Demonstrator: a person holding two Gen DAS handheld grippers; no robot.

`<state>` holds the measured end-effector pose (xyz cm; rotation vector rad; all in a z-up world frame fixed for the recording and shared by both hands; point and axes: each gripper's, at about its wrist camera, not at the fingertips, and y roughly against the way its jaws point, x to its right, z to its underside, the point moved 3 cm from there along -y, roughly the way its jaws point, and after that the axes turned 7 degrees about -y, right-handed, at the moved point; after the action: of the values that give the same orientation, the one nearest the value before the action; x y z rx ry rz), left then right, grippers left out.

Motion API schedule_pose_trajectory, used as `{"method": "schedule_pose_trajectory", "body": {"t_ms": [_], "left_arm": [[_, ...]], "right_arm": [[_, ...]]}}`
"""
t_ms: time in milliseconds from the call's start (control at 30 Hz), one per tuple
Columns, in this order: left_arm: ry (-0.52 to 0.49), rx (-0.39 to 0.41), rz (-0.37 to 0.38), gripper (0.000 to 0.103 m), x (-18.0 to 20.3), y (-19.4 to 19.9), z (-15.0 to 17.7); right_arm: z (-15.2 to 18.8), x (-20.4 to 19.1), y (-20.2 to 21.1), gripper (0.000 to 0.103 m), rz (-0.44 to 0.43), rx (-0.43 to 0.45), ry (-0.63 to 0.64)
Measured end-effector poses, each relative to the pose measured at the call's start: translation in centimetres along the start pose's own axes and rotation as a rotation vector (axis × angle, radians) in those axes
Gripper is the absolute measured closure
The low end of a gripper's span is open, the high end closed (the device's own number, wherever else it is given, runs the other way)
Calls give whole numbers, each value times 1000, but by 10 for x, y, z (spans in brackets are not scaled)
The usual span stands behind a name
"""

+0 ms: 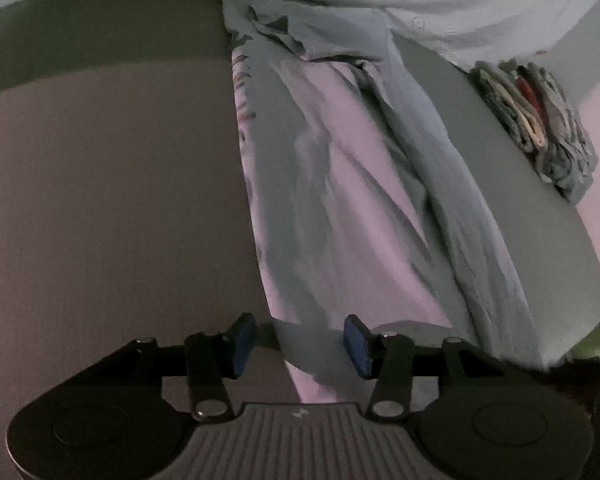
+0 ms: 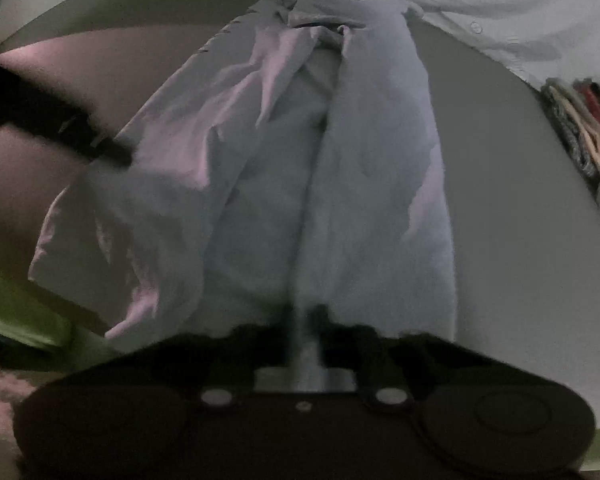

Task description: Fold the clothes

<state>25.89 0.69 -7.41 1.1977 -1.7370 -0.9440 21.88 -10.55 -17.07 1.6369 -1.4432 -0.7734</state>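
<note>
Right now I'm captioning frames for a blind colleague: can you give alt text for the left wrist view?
The open left gripper straddles the near end of a long, wrinkled pale garment stretched away across a grey table. A stack of folded patterned clothes sits far right.

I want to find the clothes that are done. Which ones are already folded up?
The small stack at the table's far right edge, colourful layers neatly piled. The big pale garment in the middle is spread long and wrinkled, with the left gripper open over its end.

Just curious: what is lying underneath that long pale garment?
The pale garment lies on a plain grey surface, visible on both sides. Anything directly beneath the cloth is covered.
</note>
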Motion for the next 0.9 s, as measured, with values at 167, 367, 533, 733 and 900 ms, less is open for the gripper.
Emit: {"method": "schedule_pose_trajectory", "body": {"t_ms": [167, 367, 533, 733, 900], "left_arm": [[50, -33, -18, 49, 22, 9, 22], [154, -49, -74, 84, 32, 6, 34], [115, -83, -147, 81, 47, 4, 36], [90, -104, -170, 74, 57, 7, 39], [98, -5, -145, 59, 52, 21, 20]], "right_arm": [[-3, 21, 26, 98, -136, 51, -114], [-1, 21, 24, 97, -235, 37, -90], [14, 12, 6, 79, -274, -22, -50], [21, 22, 30, 64, -373, 6, -73], [-4, 49, 41, 57, -360, 112, -172]]}}
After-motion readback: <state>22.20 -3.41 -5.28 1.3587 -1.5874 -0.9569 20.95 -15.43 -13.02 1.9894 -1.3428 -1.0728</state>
